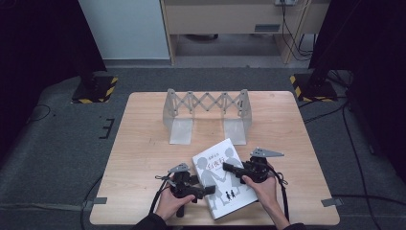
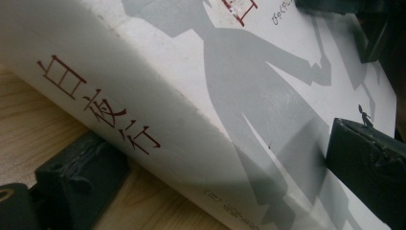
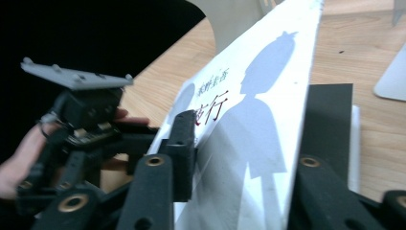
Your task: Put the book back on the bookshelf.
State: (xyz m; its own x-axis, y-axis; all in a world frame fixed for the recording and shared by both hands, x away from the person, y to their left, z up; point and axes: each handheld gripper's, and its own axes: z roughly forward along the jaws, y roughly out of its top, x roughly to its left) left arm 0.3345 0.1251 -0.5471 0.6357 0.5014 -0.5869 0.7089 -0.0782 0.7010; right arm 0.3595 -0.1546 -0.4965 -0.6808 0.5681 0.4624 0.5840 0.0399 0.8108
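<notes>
Book: one white book, near your table's front edge.
Left tool: clamped across its spine.
Right tool: jaws astride the cover; grip unclear.
Rack: one grey stand, behind.

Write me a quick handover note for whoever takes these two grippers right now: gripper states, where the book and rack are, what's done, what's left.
Left gripper: jaws straddle the book's spine edge; grip unclear.
Right gripper: jaws on either side of the book's opposite edge; grip unclear.
Book: white, cover up, near front of the table, one edge lifted.
Bookend rack: upright behind it, holds nothing.
Done: both grippers on the book.
Left: probably stand it in the rack.
</notes>
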